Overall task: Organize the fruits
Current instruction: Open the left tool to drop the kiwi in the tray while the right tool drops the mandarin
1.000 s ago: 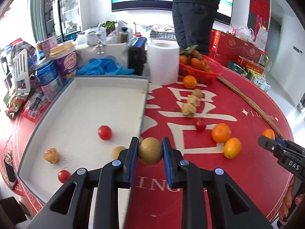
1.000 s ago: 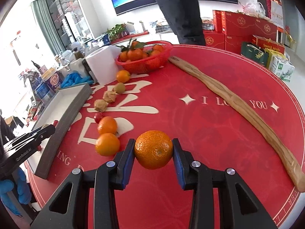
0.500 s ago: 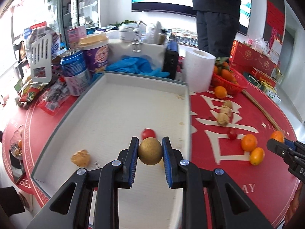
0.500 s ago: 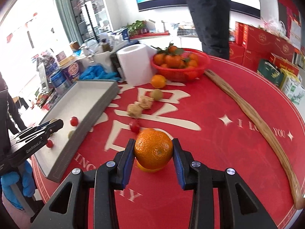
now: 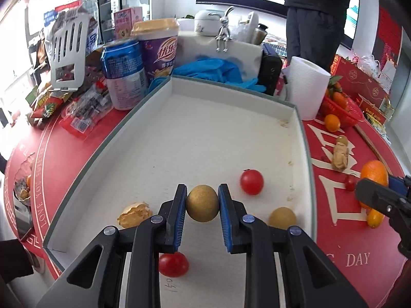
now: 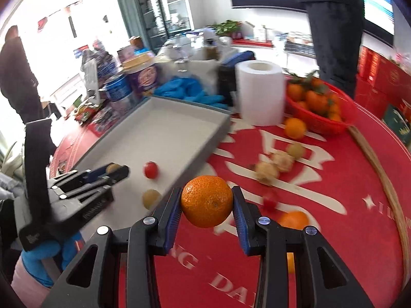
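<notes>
- Both grippers have swung toward the white tray point(image 5: 232, 88) since a second ago.
- Left gripper point(image 5: 202, 203) pinches a tan longan point(image 5: 202, 202) above the tray floor, between two cherry tomatoes point(image 5: 251, 181).
- Right gripper point(image 6: 207, 201) clamps a mandarin point(image 6: 207, 200) over the red tablecloth point(image 6: 334, 231), just beside the tray's near edge.

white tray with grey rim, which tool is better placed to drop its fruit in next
Left. The left tool holds its round brown fruit over the white tray, while the right tool's orange is above the red tablecloth outside it.
</notes>
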### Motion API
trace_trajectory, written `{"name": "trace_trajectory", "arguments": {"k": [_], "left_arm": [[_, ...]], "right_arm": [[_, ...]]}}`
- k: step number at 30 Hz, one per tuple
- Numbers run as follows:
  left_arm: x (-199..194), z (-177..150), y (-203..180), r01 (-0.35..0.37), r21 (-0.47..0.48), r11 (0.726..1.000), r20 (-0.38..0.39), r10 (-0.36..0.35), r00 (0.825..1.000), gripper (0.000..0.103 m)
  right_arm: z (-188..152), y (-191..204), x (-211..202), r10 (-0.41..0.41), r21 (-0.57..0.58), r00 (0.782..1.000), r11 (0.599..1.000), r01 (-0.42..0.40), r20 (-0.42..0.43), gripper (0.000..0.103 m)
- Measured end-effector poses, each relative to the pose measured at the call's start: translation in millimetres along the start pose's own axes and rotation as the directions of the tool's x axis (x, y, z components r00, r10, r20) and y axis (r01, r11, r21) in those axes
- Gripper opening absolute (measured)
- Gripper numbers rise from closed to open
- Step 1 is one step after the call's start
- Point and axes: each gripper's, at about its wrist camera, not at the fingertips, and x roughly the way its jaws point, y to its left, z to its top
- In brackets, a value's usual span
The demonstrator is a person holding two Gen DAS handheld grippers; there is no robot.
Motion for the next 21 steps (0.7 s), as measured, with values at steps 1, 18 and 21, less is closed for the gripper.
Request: {"name": "trace_trajectory", "arguments": {"k": [1, 18, 21], "left_arm": [[1, 0, 1, -0.001, -0.001, 1.0, -0.002, 0.001, 1.0, 0.027], [12, -7, 3, -0.065, 0.033, 0.997, -0.042, 0.066, 0.997, 0.027], [10, -10, 2, -0.07, 0.043, 0.997, -0.034, 0.071, 0.997, 0.027]], "right_arm": [[3, 5, 4, 0.006, -0.01, 1.0, 1.0, -0.006, -0.004, 0.039], [30, 38, 79, 0.06, -0.044, 0.992, 0.997, -0.065, -0.111, 0.039], [27, 41, 83, 0.075, -0.052, 0.989, 0.995, -0.083, -0.131, 0.039]]}}
